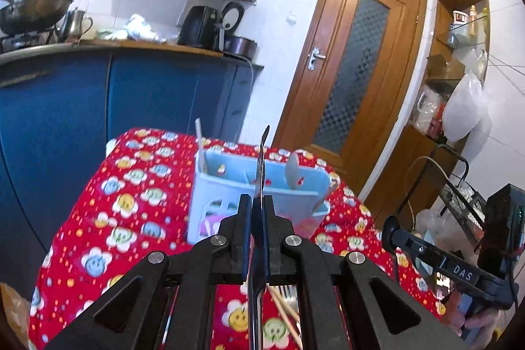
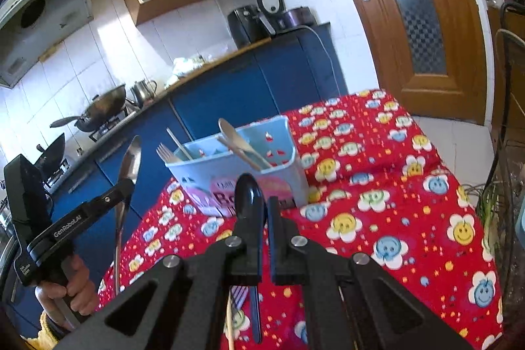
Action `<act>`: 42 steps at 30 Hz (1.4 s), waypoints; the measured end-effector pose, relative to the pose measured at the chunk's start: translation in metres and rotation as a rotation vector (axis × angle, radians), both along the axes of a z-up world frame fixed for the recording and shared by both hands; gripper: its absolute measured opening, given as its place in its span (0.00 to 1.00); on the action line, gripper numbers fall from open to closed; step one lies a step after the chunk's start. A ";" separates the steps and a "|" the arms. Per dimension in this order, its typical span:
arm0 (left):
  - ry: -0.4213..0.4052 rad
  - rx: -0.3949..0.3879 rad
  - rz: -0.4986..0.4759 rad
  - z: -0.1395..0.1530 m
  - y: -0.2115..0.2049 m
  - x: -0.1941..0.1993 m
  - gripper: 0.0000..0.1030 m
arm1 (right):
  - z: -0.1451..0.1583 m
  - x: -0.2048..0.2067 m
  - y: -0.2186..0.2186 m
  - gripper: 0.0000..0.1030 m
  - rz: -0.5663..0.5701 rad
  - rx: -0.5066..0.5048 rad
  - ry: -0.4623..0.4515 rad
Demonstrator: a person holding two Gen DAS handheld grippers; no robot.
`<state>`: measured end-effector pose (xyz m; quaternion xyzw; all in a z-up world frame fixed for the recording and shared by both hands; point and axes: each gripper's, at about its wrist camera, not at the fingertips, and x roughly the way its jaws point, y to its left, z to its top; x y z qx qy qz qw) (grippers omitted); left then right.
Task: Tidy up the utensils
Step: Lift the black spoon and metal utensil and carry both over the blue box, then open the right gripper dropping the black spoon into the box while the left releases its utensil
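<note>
Left tongs (image 1: pixel 257 205) are clamping a metal spoon (image 2: pixel 126 173), right tongs (image 2: pixel 259 209) are gripping a black spoon (image 2: pixel 249 195), both hovering near the caddy (image 2: pixel 236 159) at the worktop's (image 2: pixel 410 212) far edge.

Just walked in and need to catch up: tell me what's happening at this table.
A person is sorting cutlery into a light blue utensil holder on the red flowered tablecloth. The left gripper is shut on a metal spoon, the right gripper on a black spoon; both are short of the holder. It already holds a fork, chopsticks and wooden spoons.
</note>
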<state>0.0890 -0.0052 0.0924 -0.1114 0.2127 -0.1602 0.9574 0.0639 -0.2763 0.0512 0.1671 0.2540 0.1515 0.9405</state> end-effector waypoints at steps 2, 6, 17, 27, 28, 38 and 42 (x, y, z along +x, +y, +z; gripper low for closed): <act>-0.021 -0.010 0.000 0.006 -0.002 0.005 0.05 | 0.003 0.001 0.002 0.03 0.002 0.000 -0.018; -0.075 -0.014 0.006 0.016 -0.005 0.014 0.06 | 0.010 0.007 0.004 0.03 0.000 -0.002 -0.048; -0.217 -0.063 0.062 0.037 -0.004 0.050 0.05 | 0.026 0.032 0.002 0.03 -0.004 0.021 -0.109; -0.348 -0.115 0.219 0.050 0.000 0.095 0.06 | 0.034 0.060 0.005 0.03 -0.006 0.037 -0.148; -0.357 -0.115 0.236 0.050 0.000 0.099 0.06 | 0.034 0.064 0.004 0.03 -0.008 0.042 -0.150; -0.431 -0.090 0.362 0.034 -0.008 0.126 0.06 | 0.031 0.101 -0.002 0.03 -0.020 0.066 -0.177; -0.454 -0.041 0.392 0.023 -0.016 0.126 0.06 | 0.029 0.118 0.004 0.03 -0.023 0.065 -0.202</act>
